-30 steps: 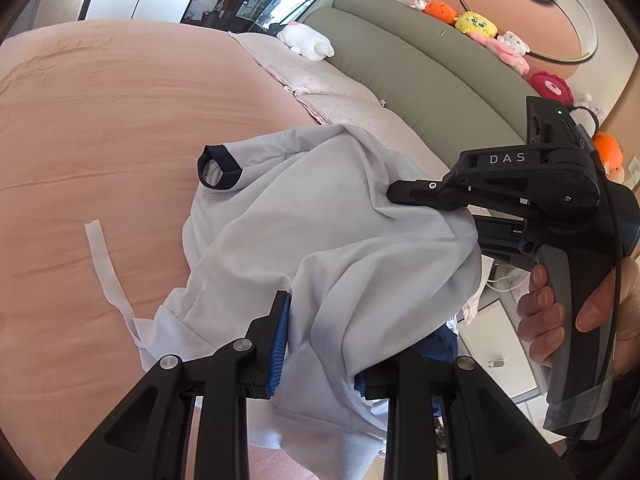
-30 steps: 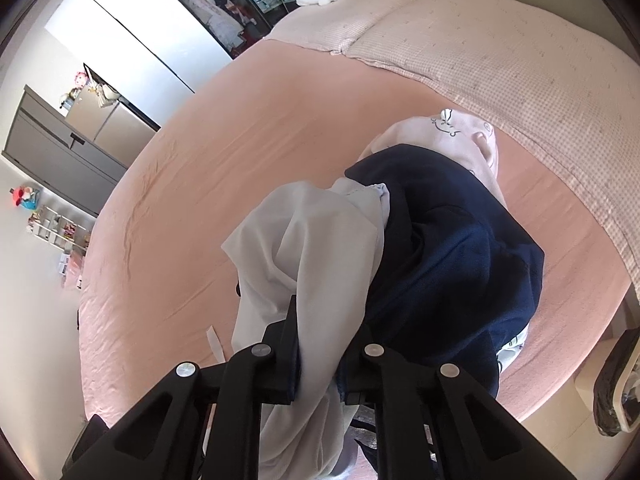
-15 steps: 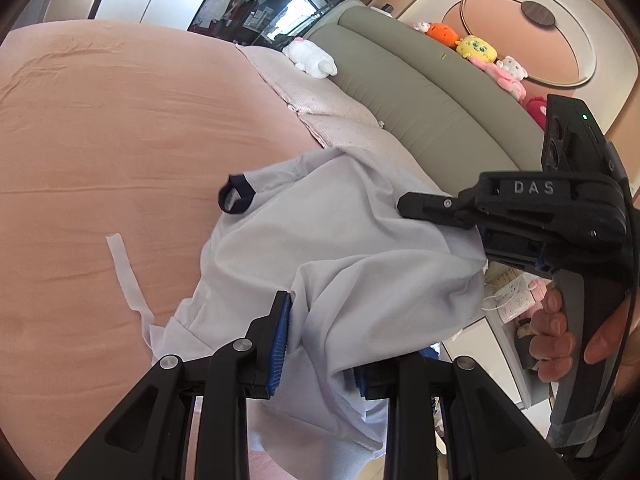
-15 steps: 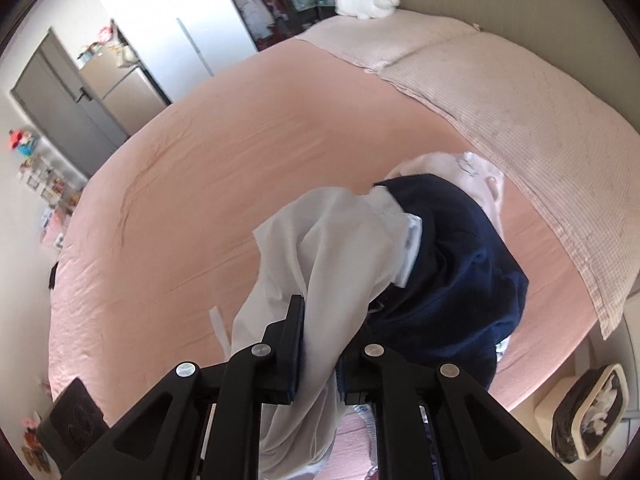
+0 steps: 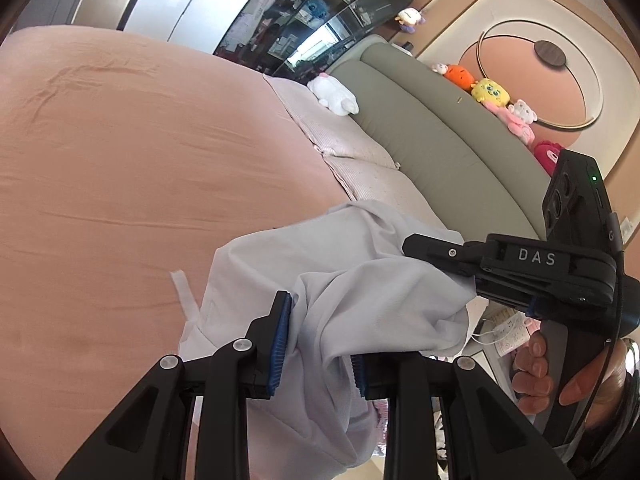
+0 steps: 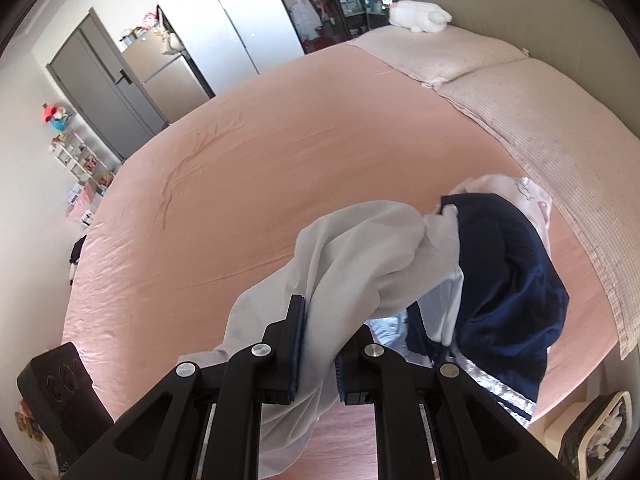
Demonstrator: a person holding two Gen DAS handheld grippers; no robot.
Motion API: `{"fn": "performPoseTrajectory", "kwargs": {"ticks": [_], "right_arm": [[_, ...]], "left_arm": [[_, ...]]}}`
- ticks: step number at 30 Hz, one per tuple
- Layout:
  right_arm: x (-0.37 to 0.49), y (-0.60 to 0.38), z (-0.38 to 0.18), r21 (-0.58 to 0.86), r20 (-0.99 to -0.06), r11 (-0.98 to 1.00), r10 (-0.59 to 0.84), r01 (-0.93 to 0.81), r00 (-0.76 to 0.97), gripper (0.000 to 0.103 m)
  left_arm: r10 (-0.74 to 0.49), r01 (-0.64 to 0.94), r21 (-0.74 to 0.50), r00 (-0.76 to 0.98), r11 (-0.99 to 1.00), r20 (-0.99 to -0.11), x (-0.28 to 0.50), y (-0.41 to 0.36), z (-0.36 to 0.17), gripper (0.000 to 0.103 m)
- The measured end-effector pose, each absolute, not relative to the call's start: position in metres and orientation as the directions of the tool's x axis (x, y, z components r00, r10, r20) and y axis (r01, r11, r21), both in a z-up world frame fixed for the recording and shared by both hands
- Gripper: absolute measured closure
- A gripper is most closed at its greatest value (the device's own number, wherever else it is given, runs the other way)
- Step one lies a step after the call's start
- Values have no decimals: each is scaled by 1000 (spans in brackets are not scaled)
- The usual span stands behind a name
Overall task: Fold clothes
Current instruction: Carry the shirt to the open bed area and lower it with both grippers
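Note:
A pale grey-white shirt (image 5: 352, 280) hangs bunched above the pink bed (image 5: 120, 168). My left gripper (image 5: 320, 344) is shut on a fold of it near the bottom of the left wrist view. My right gripper (image 5: 416, 246) grips another part of the shirt to the right there. In the right wrist view the right gripper (image 6: 318, 344) is shut on the same shirt (image 6: 352, 256), which drapes forward over a navy garment (image 6: 508, 280) lying on the bed with a pink garment (image 6: 516, 192) behind it.
Pale checked pillows (image 6: 500, 92) and a green headboard (image 5: 432, 136) run along the bed's far right side. A white plush toy (image 5: 334, 98) lies by the pillows. Stuffed toys (image 5: 490, 92) sit on the headboard. A bedside case (image 6: 592, 432) stands at lower right.
Both grippers have lifted the shirt higher off the bed and drawn it closer together. The navy-cuffed sleeve seen earlier is no longer visible in the left wrist view.

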State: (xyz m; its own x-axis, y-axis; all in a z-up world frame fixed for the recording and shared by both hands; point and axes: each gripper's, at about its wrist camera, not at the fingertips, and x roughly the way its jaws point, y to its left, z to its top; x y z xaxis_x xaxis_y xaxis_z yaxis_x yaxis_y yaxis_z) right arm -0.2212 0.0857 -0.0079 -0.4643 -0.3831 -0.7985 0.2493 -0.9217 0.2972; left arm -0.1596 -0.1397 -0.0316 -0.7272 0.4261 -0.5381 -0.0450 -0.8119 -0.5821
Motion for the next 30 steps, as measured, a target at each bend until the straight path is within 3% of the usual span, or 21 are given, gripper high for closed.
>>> {"fn": "performPoseTrajectory", "kwargs": {"ticks": [10, 30], "right_arm": [[-201, 26, -2, 333, -775, -883, -457, 331, -436, 91], [-170, -96, -6, 307, -799, -828, -492, 469, -345, 91]], "left_arm": [[303, -19, -438, -751, -899, -587, -131, -183, -9, 79], [175, 58, -335, -761, -940, -625, -84, -260, -20, 79]]}}
